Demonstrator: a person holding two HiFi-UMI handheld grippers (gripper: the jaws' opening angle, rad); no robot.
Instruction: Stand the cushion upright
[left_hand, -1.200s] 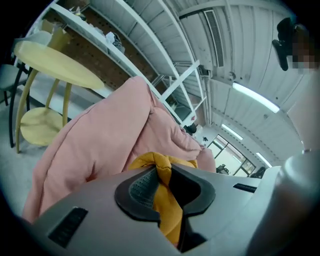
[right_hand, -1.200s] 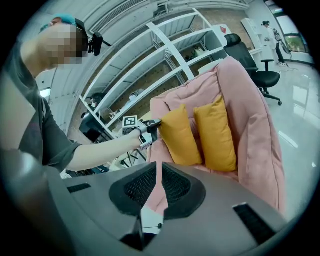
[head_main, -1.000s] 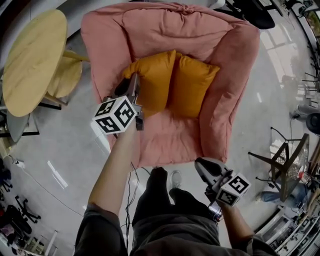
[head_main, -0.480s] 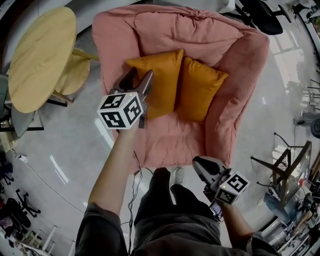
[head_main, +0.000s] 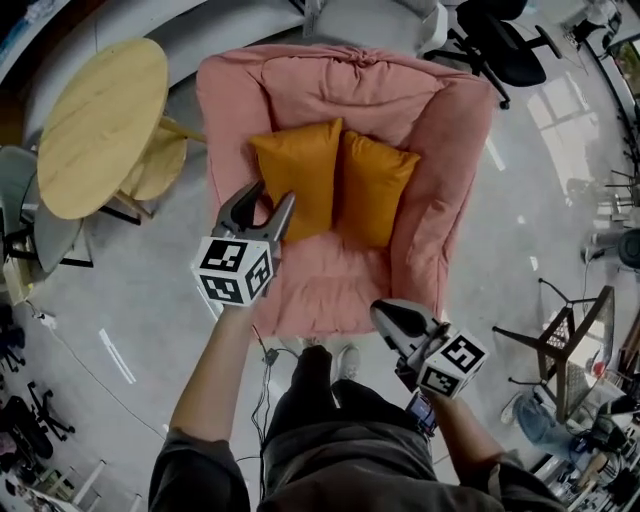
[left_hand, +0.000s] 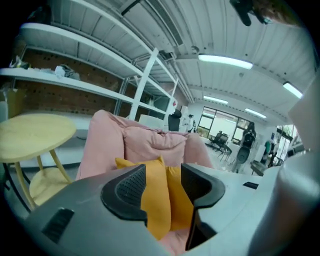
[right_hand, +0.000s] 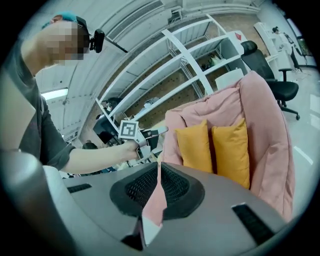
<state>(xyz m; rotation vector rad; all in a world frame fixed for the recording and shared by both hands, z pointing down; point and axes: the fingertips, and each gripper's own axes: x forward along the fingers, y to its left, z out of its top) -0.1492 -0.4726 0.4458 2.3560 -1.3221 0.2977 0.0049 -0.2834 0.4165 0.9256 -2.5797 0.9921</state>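
Two orange cushions stand upright side by side against the back of the pink armchair (head_main: 340, 90): the left cushion (head_main: 297, 175) and the right cushion (head_main: 372, 185). My left gripper (head_main: 262, 202) hangs over the chair's front left part, clear of the left cushion. Its jaws stand wide, are closing a little, and hold nothing. In the left gripper view the left cushion (left_hand: 156, 200) shows beyond the gap, untouched. My right gripper (head_main: 382, 312) is shut and empty by the seat's front edge. Both cushions (right_hand: 195, 145) appear ahead of it in the right gripper view.
A round wooden table (head_main: 100, 125) with a lower shelf stands left of the armchair. A black office chair (head_main: 500, 45) is behind it at the right. A metal folding frame (head_main: 560, 350) stands on the grey floor at the far right. The person's legs are at the chair's front.
The left gripper let go of the left cushion's edge, opened, and drew back and up from the chair. The right gripper rose slightly. The cushion stays upright.
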